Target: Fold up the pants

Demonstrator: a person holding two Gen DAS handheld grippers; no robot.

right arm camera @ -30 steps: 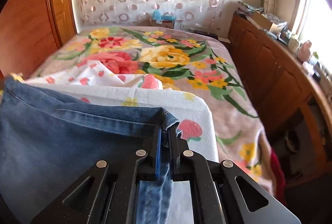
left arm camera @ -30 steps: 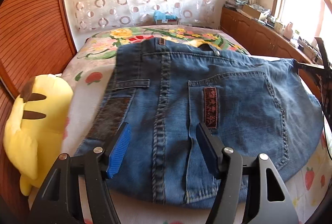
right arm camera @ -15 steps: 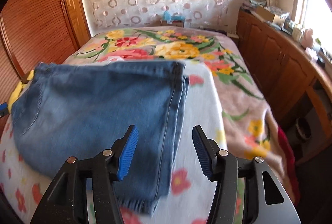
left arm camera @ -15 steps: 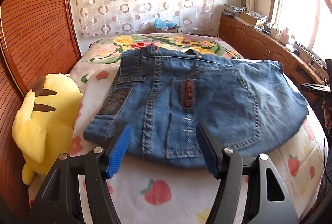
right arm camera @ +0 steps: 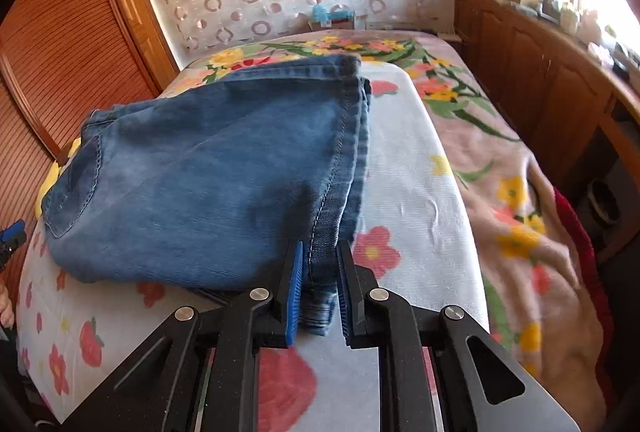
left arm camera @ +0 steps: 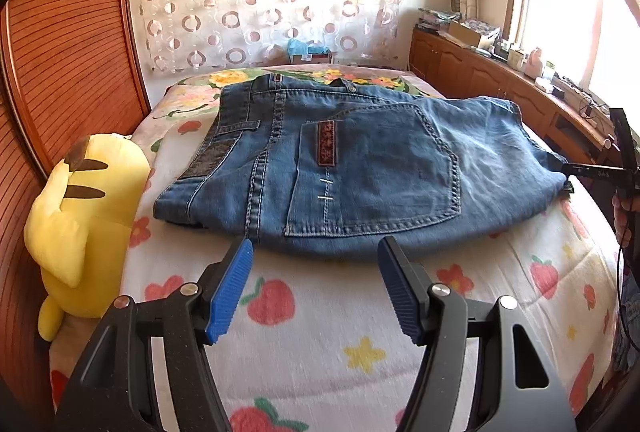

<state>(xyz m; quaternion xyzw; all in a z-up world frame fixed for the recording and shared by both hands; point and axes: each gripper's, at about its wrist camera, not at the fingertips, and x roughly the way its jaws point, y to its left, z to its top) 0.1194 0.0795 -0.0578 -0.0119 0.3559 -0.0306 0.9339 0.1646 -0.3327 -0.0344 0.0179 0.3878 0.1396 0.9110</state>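
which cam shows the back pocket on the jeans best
The left wrist view. The back pocket faces the camera whole, stitching and dark red patch included, beyond the open left tongs. The right wrist view shows only a foreshortened pocket corner at the jeans' far left edge.

The left gripper (left arm camera: 314,286) hung with its jaws spread wide, nothing between the blue pads (left arm camera: 230,288), a little back from the near edge of the jeans (left arm camera: 360,168) and above the bed cover. The right gripper (right arm camera: 318,292) had its jaws drawn in narrow on either side of the hem corner of the jeans, the denim lying between the pads; whether they actually pinched it was hard to tell. In the left camera's view, the right gripper showed at the far right edge, with part of a hand (left arm camera: 624,208) behind it.
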